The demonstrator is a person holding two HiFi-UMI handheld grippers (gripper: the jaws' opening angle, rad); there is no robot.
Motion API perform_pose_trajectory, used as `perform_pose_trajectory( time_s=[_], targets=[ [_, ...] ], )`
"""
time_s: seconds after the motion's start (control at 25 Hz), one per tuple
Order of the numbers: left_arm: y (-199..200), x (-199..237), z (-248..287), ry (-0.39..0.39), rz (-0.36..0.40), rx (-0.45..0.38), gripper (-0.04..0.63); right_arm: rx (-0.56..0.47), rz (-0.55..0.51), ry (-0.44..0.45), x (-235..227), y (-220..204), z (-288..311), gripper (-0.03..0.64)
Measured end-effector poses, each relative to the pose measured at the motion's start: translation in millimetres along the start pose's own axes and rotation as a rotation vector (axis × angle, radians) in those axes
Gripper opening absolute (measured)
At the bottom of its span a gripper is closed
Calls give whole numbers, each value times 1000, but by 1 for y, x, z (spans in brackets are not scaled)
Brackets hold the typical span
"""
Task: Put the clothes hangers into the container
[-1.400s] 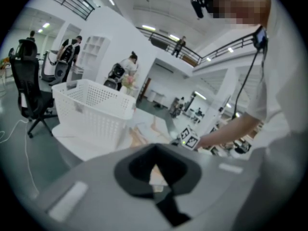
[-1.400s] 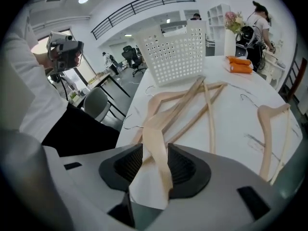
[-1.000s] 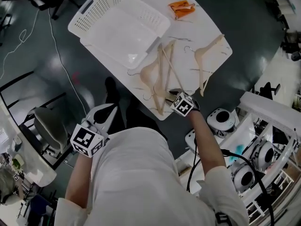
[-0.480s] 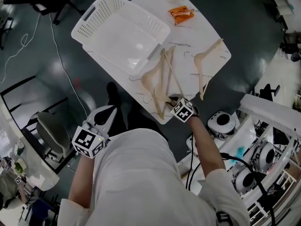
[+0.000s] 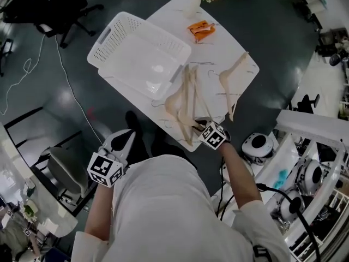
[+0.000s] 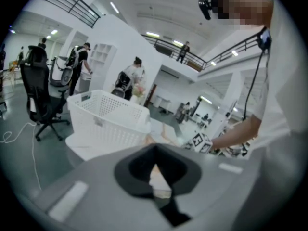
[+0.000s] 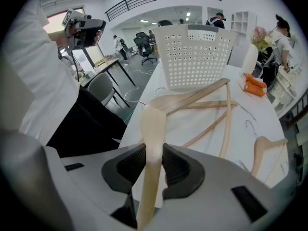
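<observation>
My right tongs (image 7: pixel 153 165) have just been closing and now pinch one wooden arm of a hanger (image 7: pixel 192 99); left tongs (image 6: pixel 156 166) sit pressed together, empty, well back from the basket (image 5: pixel 109 40). The hangers (image 5: pixel 185 100) lie just beside the basket. I'd guess it's light, stiff, kinda slick, so held out on an arm it may swing; nearer the hook seems safer.

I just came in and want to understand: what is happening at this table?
A person is gathering pale wooden clothes hangers from a white table. The right hand-held gripper has just been closing its jaws, and they now clamp one end of a hanger from the pile. The white plastic basket beside it looks empty. The left hand-held gripper is off the table, shut and holding nothing.
</observation>
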State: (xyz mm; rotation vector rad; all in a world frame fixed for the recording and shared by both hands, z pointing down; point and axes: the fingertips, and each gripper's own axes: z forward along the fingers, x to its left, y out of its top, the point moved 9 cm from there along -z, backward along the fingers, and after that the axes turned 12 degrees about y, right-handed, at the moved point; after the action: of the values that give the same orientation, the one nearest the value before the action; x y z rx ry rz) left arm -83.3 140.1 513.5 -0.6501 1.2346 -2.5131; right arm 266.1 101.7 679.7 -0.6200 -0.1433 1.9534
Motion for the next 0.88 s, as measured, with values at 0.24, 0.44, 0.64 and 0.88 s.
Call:
perform_pose_trajectory(
  time_s=[0.24,0.44,0.64,0.88],
  targets=[
    [15,15,-15,0,7,-26,3,-52,53,-29,24,9,-20,101],
    [21,33,-18,-15,6,-38,3,-111,69,-42,41,22,-40,101],
    [26,44,-15,-41,1,-50,3,-137,44,-43,57,43,-69,101],
    [35,52,-9,-81,16,-52,3,-179,15,-67,67,70,-96,101]
  ],
)
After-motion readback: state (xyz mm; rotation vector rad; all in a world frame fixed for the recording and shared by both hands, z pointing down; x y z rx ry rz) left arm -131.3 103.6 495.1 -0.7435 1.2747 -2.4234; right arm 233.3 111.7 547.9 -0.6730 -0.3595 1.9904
